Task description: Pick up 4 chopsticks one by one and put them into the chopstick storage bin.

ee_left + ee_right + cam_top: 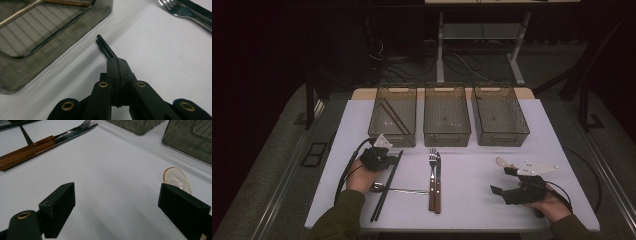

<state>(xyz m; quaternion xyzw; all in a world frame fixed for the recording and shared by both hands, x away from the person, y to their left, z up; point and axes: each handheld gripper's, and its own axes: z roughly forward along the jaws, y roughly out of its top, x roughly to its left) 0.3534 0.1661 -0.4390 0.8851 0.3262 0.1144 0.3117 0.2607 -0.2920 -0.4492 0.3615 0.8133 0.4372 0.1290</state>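
In the high view a white table (492, 165) carries three smoky, see-through plastic bins (445, 114) in a row along its far edge. The left bin (393, 116) holds thin dark sticks lying slantwise; what the middle and right ones hold cannot be told. In front of the bins lie one fork (432, 172) and one knife (438, 182), side by side and touching, both with wooden handles and steel heads. A metal spoon (394, 189) lies crosswise near the left hand. The left gripper (384, 159) is on a pair of long black chopsticks (384, 192) that slant toward the near edge. The right gripper (502, 181) rests low on the table, near a small clear amber spoon (504, 162).

In the left gripper view the jaws are pressed together on the chopsticks (105, 47), two round matte rods whose tips jut out ahead, just short of the ribbed bin (50, 37). The fork tines (172, 6) gleam at the upper right.

In the right gripper view the blocky jaws stand spread wide over bare cloth, pinching nothing. The amber spoon's (177, 178) glossy oval bowl peeks from behind the right-hand jaw. The fork (75, 131) and knife (37, 148) lie at the upper left.
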